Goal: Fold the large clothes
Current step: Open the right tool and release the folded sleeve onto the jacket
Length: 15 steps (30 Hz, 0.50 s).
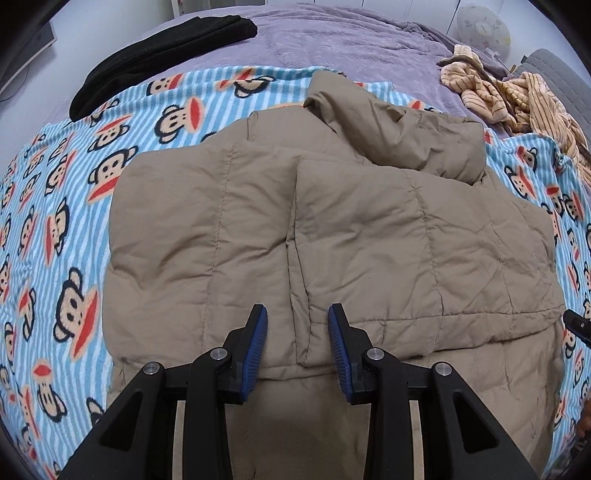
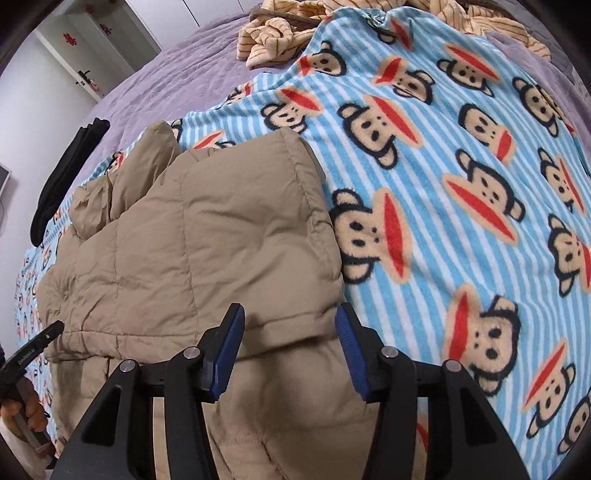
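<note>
A tan quilted puffer jacket (image 1: 314, 236) lies partly folded on a blue striped monkey-print blanket (image 1: 55, 221), with its sleeves laid across the body and the hood bunched at the far end. My left gripper (image 1: 297, 325) is open and empty, hovering over the jacket's near hem by the middle seam. In the right wrist view the jacket (image 2: 207, 243) fills the left half. My right gripper (image 2: 290, 325) is open and empty above the jacket's near right corner, beside the blanket (image 2: 461, 184). The left gripper's tip (image 2: 40, 343) shows at the far left edge.
A black folded garment (image 1: 159, 55) lies at the far left of the purple bedspread (image 1: 332, 40). A crumpled yellow striped garment (image 1: 517, 96) lies at the far right. A pale round pillow (image 1: 484, 29) sits behind it. A white door (image 2: 96, 48) stands beyond the bed.
</note>
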{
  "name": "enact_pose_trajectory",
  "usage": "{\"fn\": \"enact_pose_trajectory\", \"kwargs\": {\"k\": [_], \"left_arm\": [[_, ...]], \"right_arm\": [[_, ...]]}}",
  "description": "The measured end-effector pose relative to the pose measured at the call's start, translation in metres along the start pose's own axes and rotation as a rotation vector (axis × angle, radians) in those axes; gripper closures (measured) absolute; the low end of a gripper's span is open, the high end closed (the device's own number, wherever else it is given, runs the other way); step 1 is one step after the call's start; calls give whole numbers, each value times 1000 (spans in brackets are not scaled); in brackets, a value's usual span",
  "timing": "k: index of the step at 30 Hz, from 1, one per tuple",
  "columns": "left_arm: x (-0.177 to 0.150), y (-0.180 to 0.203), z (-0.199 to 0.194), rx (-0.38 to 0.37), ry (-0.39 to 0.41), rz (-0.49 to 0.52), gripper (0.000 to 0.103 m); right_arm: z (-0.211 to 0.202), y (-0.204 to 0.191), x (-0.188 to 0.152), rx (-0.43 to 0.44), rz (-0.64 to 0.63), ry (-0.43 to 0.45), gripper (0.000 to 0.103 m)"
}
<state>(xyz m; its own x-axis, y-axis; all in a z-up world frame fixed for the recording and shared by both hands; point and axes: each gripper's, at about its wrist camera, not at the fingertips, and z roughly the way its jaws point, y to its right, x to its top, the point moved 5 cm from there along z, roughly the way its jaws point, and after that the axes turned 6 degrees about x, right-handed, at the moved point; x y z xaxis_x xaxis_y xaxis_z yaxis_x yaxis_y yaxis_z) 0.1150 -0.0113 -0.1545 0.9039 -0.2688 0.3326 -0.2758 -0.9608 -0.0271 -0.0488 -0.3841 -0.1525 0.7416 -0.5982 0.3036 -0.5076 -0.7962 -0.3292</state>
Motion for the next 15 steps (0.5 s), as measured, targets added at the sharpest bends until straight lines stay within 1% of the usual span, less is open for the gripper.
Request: {"fn": "enact_pose_trajectory", "kwargs": {"k": [5, 8, 15], "left_arm": [[-16, 0, -20, 11, -27, 1, 67], [-27, 1, -36, 22, -35, 10, 67], [-51, 4, -72, 29, -45, 17, 67]], "right_arm": [[-21, 2, -24, 21, 42, -36, 47], [-31, 1, -36, 30, 55, -54, 42], [-57, -3, -61, 38, 70, -80, 41]]}}
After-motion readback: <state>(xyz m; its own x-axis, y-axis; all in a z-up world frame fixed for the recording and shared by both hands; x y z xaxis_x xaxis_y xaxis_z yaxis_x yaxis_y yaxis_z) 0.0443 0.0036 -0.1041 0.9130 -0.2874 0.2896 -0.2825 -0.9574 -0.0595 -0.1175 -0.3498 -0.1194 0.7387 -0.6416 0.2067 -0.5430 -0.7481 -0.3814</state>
